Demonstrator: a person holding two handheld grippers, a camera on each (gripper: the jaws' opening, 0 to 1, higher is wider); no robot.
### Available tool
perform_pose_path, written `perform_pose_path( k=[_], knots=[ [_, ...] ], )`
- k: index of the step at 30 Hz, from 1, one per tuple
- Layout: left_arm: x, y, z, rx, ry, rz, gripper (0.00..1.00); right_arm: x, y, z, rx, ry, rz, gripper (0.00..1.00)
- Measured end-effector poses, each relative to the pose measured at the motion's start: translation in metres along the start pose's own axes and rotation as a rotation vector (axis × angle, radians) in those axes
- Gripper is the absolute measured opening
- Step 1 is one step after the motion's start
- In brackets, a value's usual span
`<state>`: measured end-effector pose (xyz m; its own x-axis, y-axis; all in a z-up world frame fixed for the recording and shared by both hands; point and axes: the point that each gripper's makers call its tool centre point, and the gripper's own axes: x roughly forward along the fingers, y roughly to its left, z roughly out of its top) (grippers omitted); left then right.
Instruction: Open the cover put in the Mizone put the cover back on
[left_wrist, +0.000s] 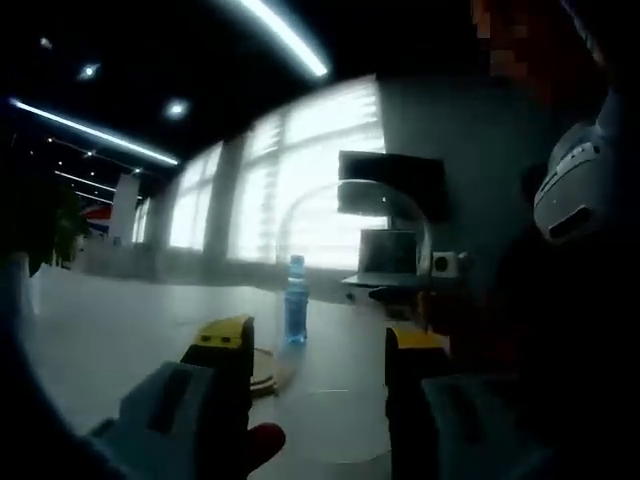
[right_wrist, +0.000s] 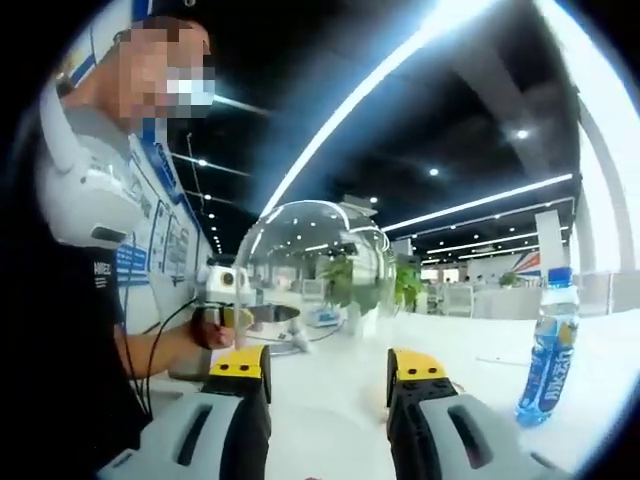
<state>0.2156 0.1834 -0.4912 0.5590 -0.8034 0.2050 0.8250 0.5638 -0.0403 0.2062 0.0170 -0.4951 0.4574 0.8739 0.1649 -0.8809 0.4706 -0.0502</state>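
The Mizone bottle, blue with a blue cap, stands upright on the white table. A clear dome cover hangs tilted above the table, off its base. At the cover's rim is a person's hand with a yellow-tipped tool; what grips the rim I cannot tell. A round wooden base lies flat by my left gripper's left jaw. My left gripper is open and empty, short of the bottle. My right gripper is also open and empty, below the cover.
A person in a dark top stands close, at the right of the left gripper view and the left of the right gripper view. A laptop sits at the table's far side. Bright windows and plants lie beyond.
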Motion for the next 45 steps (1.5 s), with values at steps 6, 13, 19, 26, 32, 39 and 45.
perform_pose_path(
  k=[6,13,19,26,32,39,45],
  knots=[
    [-0.001,0.01,0.001,0.029,0.002,0.068,0.51,-0.006,-0.017,-0.008,0.007,0.014,-0.101,0.37],
    [-0.007,0.032,-0.005,0.041,0.01,0.187,0.45,-0.011,-0.041,-0.023,0.005,0.047,-0.242,0.25],
    [-0.007,0.036,-0.009,0.081,0.025,0.233,0.43,-0.018,-0.057,-0.027,0.007,0.053,-0.333,0.18],
    [-0.009,0.046,-0.019,0.054,0.034,0.265,0.4,-0.025,-0.071,-0.035,-0.033,0.088,-0.417,0.18],
    [-0.01,0.066,-0.033,0.002,0.059,0.333,0.18,-0.027,-0.075,-0.049,-0.022,0.106,-0.455,0.18],
    [-0.005,0.076,-0.051,0.114,0.134,0.369,0.25,-0.029,-0.085,-0.067,-0.134,0.195,-0.524,0.19],
    [-0.008,0.103,-0.045,-0.017,0.035,0.462,0.25,-0.039,-0.101,-0.066,-0.06,0.127,-0.62,0.19]
  ],
)
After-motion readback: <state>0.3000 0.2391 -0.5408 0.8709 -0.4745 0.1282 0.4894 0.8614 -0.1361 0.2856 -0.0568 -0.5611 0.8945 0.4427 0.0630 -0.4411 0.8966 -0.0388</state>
